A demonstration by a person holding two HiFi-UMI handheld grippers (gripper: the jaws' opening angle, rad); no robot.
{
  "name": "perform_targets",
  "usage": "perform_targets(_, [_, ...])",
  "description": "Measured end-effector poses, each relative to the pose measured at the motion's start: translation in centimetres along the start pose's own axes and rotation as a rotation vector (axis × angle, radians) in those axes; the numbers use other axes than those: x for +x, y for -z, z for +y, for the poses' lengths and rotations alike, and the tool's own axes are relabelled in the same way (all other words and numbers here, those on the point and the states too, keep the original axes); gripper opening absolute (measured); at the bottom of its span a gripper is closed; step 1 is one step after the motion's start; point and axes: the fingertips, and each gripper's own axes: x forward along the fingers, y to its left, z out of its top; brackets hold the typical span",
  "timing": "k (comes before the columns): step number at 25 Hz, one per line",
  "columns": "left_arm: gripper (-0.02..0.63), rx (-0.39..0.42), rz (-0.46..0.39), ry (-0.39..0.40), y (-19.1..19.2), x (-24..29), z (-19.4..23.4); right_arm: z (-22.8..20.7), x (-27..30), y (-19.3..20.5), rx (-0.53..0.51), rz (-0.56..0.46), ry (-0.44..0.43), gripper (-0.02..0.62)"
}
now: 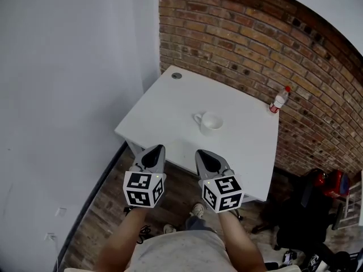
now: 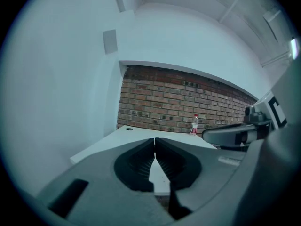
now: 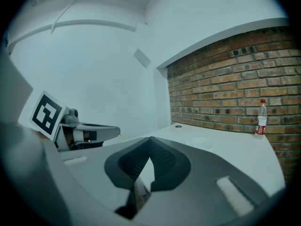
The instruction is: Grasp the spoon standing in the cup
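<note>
A white cup (image 1: 211, 122) with its handle to the left stands in the middle of the white table (image 1: 170, 106). No spoon can be made out in it from the head view. My left gripper (image 1: 157, 147) and right gripper (image 1: 201, 152) hover side by side at the table's near edge, well short of the cup. Both are shut with nothing between the jaws. In the left gripper view the left gripper (image 2: 154, 139) has its tips pressed together. The right gripper (image 3: 150, 138) looks the same in its own view, where the cup (image 3: 202, 142) shows only faintly.
A small bottle with a red cap (image 1: 279, 100) stands at the table's far right by the brick wall (image 1: 255, 44). A round grommet (image 1: 177, 76) sits at the far left corner. A plain white wall (image 1: 62, 95) runs along the left. Black and red gear (image 1: 323, 191) lies on the floor at right.
</note>
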Motion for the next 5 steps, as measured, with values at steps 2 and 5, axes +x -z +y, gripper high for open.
perform_targets(2, [0.005,0.001,0.000,0.002,-0.05,0.04,-0.13,0.07,0.00,0.00,-0.001,0.001,-0.002,0.005])
perform_targets(5, [0.005,0.005,0.001,0.007,-0.16,0.14,-0.33,0.06,-0.01,-0.02,0.000,0.002,-0.003,0.005])
